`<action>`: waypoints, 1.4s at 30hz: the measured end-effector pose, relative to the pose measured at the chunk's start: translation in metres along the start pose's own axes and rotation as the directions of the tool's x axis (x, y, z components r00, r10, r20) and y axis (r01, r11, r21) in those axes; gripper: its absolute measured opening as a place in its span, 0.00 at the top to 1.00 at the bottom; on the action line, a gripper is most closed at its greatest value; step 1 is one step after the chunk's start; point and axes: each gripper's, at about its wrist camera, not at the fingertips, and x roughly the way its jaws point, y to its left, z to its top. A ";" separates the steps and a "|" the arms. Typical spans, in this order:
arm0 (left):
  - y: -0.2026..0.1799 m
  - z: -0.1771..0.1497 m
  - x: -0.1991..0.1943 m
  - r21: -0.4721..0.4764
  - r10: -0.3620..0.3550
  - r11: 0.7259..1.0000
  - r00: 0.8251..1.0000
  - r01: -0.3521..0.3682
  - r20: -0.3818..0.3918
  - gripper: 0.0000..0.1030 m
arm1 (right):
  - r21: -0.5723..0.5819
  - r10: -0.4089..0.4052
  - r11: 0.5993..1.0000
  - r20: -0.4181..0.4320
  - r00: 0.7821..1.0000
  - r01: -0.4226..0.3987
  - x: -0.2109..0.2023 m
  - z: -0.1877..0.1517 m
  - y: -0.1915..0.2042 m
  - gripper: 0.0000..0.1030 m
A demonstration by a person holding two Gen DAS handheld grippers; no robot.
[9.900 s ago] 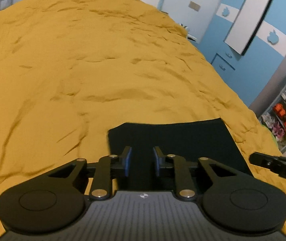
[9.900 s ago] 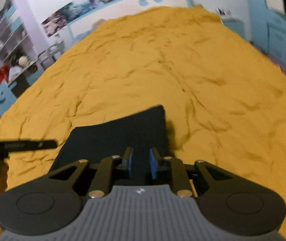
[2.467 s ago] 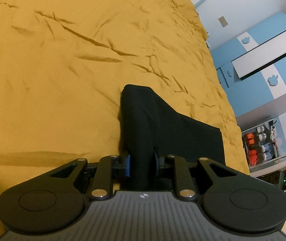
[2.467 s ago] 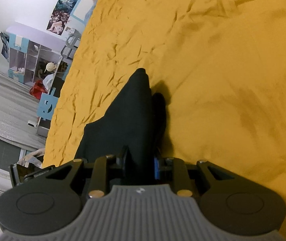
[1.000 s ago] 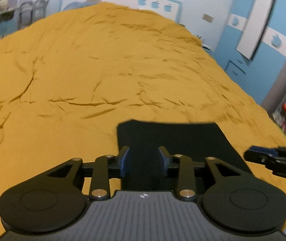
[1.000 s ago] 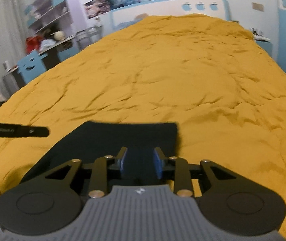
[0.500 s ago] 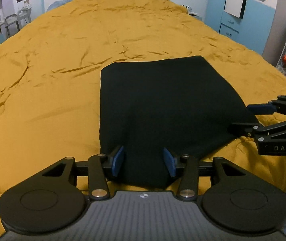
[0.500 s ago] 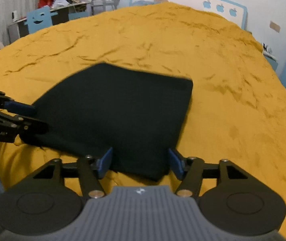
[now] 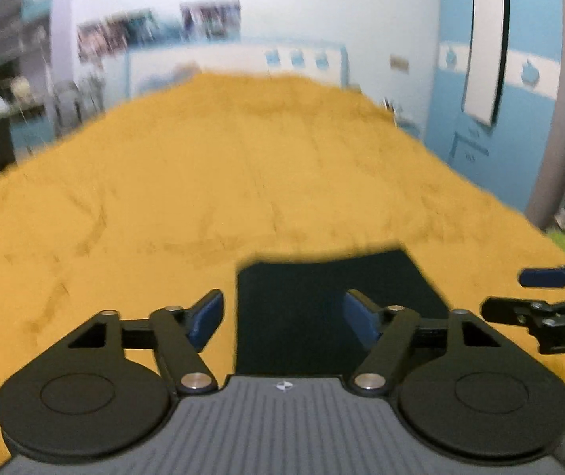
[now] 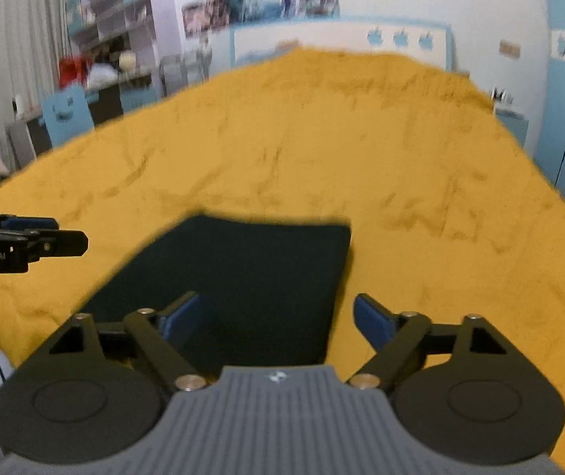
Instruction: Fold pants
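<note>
The black pants [image 9: 322, 301] lie folded flat in a rectangle on the yellow bedspread [image 9: 242, 182], near the bed's front edge. My left gripper [image 9: 284, 316] hovers above their near left part. Its jaws are opening wide, and the blue pads [image 9: 207, 316] touch no cloth. In the right wrist view the pants [image 10: 250, 269] sit under my right gripper [image 10: 278, 318], whose jaws are also opening and hold nothing. Each gripper shows in the other's view: the right gripper [image 9: 520, 295] at the far right, the left gripper [image 10: 60, 233] at the far left.
The yellow bedspread stretches far back to a white headboard [image 10: 341, 39]. A blue wardrobe [image 9: 480, 150] stands on the right of the bed. Shelves and a desk with clutter [image 10: 96, 79] stand on the left.
Both grippers have let go of the pants and spread their jaws wide. Both have drawn back and risen, and the pants lie flat on the bed.
</note>
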 end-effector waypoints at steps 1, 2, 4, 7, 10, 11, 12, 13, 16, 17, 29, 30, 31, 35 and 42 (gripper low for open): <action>-0.003 0.007 -0.006 0.004 0.016 1.000 0.999 -0.016 0.035 0.12 | 0.009 -0.005 1.000 0.025 1.000 0.004 -0.008 0.007 0.001 0.21; -0.004 0.014 -0.013 0.005 0.031 0.999 0.997 -0.031 0.065 0.11 | 0.019 -0.011 1.000 0.047 0.999 0.010 -0.016 0.013 0.001 0.21; -0.008 0.024 -0.022 -0.003 0.046 0.999 0.993 -0.046 0.104 0.10 | 0.042 -0.023 0.999 0.091 0.996 0.019 -0.032 0.023 0.002 0.20; -0.016 0.033 -0.035 -0.029 0.075 0.997 0.986 -0.072 0.148 0.10 | 0.086 -0.051 0.996 0.155 0.987 0.038 -0.055 0.032 0.005 0.20; -0.026 0.035 -0.042 -0.025 0.111 0.994 0.977 -0.108 0.183 0.09 | 0.105 -0.063 0.994 0.203 0.977 0.042 -0.075 0.032 0.012 0.20; -0.029 0.033 -0.046 -0.017 0.108 0.994 0.976 -0.107 0.189 0.09 | 0.103 -0.060 0.994 0.214 0.975 0.039 -0.081 0.031 0.015 0.20; -0.032 0.032 -0.048 -0.005 0.095 0.995 0.977 -0.096 0.189 0.09 | 0.101 -0.058 0.994 0.223 0.973 0.036 -0.086 0.029 0.018 0.20; -0.033 0.030 -0.048 -0.001 0.085 0.996 0.979 -0.086 0.184 0.09 | 0.096 -0.057 0.995 0.230 0.972 0.035 -0.090 0.027 0.022 0.20; -0.034 0.024 -0.050 -0.014 0.066 0.998 0.984 -0.065 0.163 0.09 | 0.092 -0.047 0.995 0.231 0.972 0.026 -0.098 0.015 0.033 0.20; -0.033 0.020 -0.051 -0.020 0.067 0.998 0.986 -0.065 0.154 0.09 | 0.091 -0.042 0.996 0.226 0.973 0.022 -0.099 0.011 0.037 0.20; -0.031 -0.032 -0.038 0.004 0.118 0.993 0.993 -0.118 -0.021 0.09 | 0.015 -0.015 1.000 0.079 0.997 0.014 -0.077 -0.038 0.070 0.20; -0.030 -0.035 -0.038 0.004 0.120 0.993 0.992 -0.120 -0.032 0.09 | 0.011 -0.021 1.000 0.061 0.998 0.021 -0.074 -0.041 0.072 0.20; -0.029 -0.038 -0.038 0.001 0.119 0.993 0.992 -0.119 -0.043 0.09 | 0.005 -0.026 1.000 0.048 0.998 0.026 -0.069 -0.041 0.072 0.20; -0.029 -0.049 -0.039 -0.001 0.129 0.992 0.988 -0.130 -0.085 0.09 | -0.018 -0.050 0.999 -0.001 0.999 0.050 -0.060 -0.053 0.075 0.20; -0.027 -0.066 -0.041 -0.002 0.141 0.990 0.978 -0.142 -0.153 0.09 | -0.012 -0.062 0.998 -0.061 0.996 0.061 -0.057 -0.065 0.079 0.20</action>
